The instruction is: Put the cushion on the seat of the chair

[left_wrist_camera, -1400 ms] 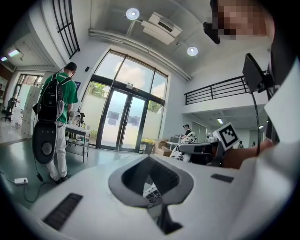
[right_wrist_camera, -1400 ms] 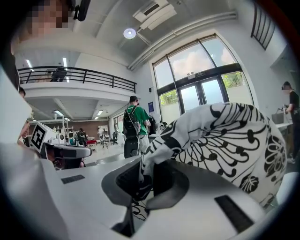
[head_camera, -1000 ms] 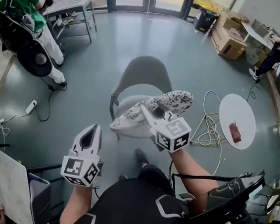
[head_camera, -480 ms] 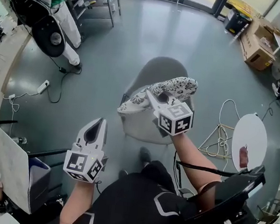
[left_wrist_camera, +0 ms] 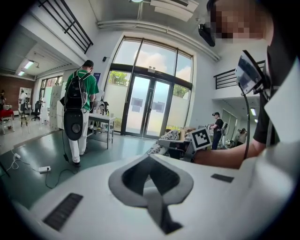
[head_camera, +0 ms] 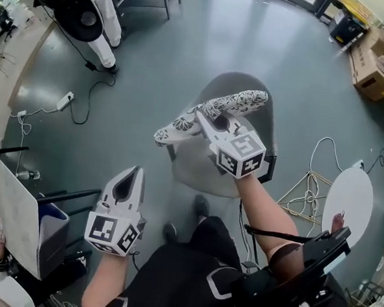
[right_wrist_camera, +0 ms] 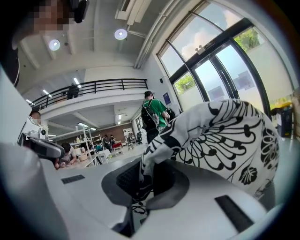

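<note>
At 12 o'clock in the head view: a gray chair (head_camera: 203,174) stood there.
Cushion: the black-and-white cushion (head_camera: 234,105) was over the chair's seat. Its long side ran from 8 o'clock to 2 o'clock.
Right gripper: the right gripper (head_camera: 204,119) had its jaws squeezed tight on the cushion's edge.
Left gripper: the left gripper (head_camera: 132,175) was at 7 o'clock from the chair. Its jaws were closed together and held nothing.
Table: a round white table (head_camera: 351,200) stood at 3 o'clock from the chair.

On the grey floor (head_camera: 210,42), a round white desk (head_camera: 351,200) sits at three o'clock, cardboard boxes (head_camera: 376,80) at two, a white power strip (head_camera: 64,100) at nine, and a standing person's legs (head_camera: 105,38) at eleven.
</note>
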Motion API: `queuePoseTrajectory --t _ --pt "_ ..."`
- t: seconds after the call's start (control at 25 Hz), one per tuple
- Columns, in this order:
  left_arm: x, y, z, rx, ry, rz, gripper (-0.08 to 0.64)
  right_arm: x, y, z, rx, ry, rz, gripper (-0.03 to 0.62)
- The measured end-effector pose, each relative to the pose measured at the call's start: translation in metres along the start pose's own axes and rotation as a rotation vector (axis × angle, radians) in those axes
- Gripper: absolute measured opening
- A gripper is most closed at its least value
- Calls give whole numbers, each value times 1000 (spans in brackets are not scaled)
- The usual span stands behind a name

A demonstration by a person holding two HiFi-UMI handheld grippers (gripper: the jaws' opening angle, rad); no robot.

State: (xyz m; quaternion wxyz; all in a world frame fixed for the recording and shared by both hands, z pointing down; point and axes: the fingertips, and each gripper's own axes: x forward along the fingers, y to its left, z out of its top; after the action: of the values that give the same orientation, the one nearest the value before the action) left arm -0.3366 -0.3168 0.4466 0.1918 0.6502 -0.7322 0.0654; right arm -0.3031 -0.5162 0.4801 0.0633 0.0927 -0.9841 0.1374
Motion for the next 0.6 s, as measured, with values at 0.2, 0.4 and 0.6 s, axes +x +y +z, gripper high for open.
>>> queuePoseTrajectory --t 0.2,0.4,0.6 --pt "11 3 -29 21 72 -1 8 3 -25 -88 64 19 44 21" --pt "21 -3 -57 58 148 -21 8 -17 -71 -206 299 79 -55 20" --pt "25 -6 -88 55 227 -62 8 -63 -83 -305 456 171 -202 21"
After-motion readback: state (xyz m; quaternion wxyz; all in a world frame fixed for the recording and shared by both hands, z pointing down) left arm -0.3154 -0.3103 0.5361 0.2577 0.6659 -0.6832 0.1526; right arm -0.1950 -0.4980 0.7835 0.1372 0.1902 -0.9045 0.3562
